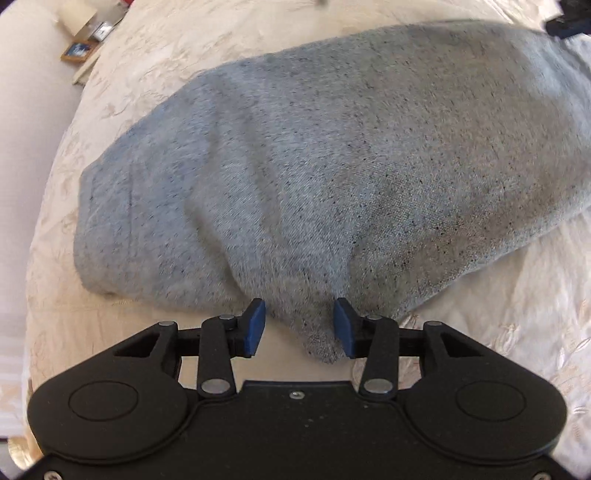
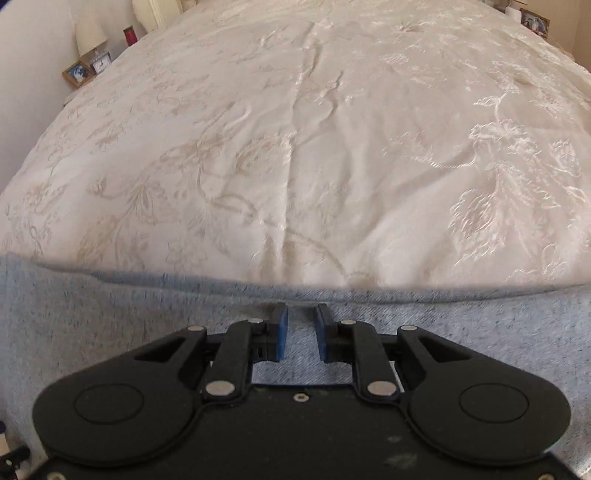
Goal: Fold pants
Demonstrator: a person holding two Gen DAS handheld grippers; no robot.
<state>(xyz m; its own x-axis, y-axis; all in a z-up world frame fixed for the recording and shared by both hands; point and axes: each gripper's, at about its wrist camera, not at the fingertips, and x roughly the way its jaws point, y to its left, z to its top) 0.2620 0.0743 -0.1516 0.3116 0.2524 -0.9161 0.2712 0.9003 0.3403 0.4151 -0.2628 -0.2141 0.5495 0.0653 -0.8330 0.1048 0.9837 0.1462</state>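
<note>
Left gripper: your left gripper (image 1: 299, 328) sits low at the near edge of the bed, its blue pads (image 1: 255, 326) spread wide, with a drooping corner of the grey pants (image 1: 314, 166) hanging between them; the cloth touches or nearly touches the right-hand pad, and nothing is pinched.
Right gripper: your right gripper (image 2: 301, 332) has its jaws parted to a moderate gap, pads (image 2: 282, 332) on either side of a strip of grey fabric; whether they press it you cannot tell from this view.
Pants: the pants (image 2: 110, 325) lie in a broad grey heap across the cream bedspread (image 1: 166, 48), bunched and creased towards your left gripper, and in the right wrist view they fill the whole near band under the tool.
Bedspread ahead: beyond the hem, the embroidered bedspread (image 2: 295, 147) runs on, wrinkled down its middle.
Far left clutter: a framed photo (image 2: 77, 72), a small clock (image 2: 101, 62), a lamp (image 2: 90, 35) and a red candle (image 2: 129, 35) stand beside the bed, well apart from the pants.
Far right: more framed pictures (image 2: 533, 20) at the far corner.
Top right, left view: a dark blue-and-black object (image 1: 569, 22), blurred, at the pants' far end.
</note>
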